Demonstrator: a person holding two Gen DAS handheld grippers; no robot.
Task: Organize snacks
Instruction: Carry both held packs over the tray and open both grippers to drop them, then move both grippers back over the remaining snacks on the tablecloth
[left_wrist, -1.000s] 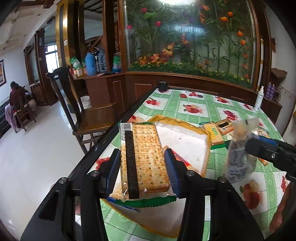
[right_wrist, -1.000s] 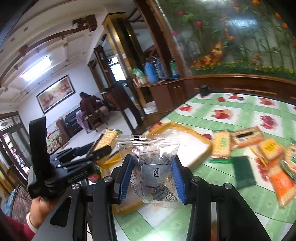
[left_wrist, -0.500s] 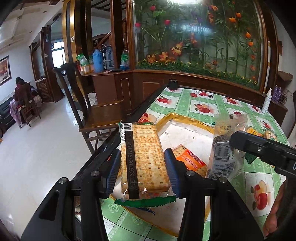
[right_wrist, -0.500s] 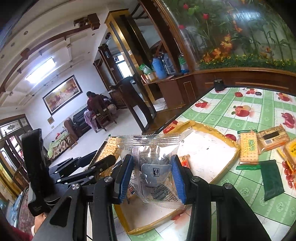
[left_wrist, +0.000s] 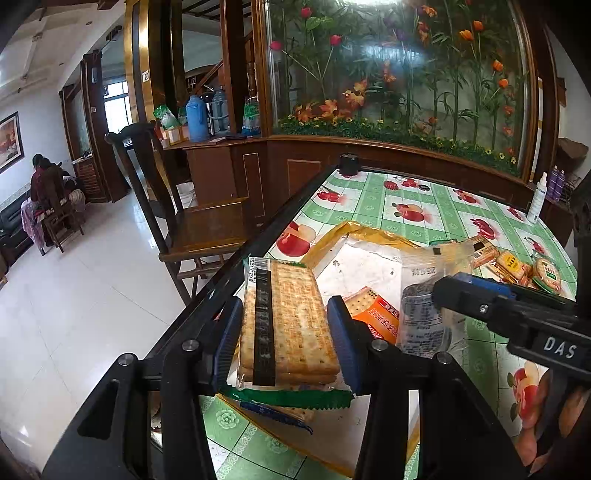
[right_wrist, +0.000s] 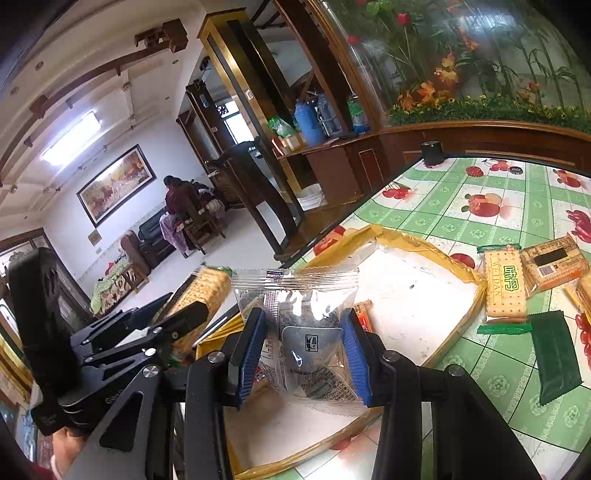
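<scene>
My left gripper (left_wrist: 286, 347) is shut on a clear cracker pack (left_wrist: 288, 321) with a black strip and green end, held above the near left corner of a shallow yellow-rimmed white tray (left_wrist: 369, 258). My right gripper (right_wrist: 303, 354) is shut on a clear packet of dark snack (right_wrist: 306, 332), held over the same tray (right_wrist: 417, 306); it shows in the left wrist view (left_wrist: 424, 314) just right of the crackers. An orange cracker pack (left_wrist: 373, 314) lies in the tray. The left gripper shows at the left of the right wrist view (right_wrist: 177, 317).
Several loose snack packs lie right of the tray: a green-lettered cracker pack (right_wrist: 504, 291), a dark green pack (right_wrist: 554, 354), an orange-brown pack (right_wrist: 554, 262). A wooden chair (left_wrist: 199, 229) stands by the table's left edge. A white bottle (left_wrist: 537, 199) stands at the far right.
Both grippers moved left over the tray with their packs still held. The right gripper came close beside the left one; the orange pack in the tray came into view.
</scene>
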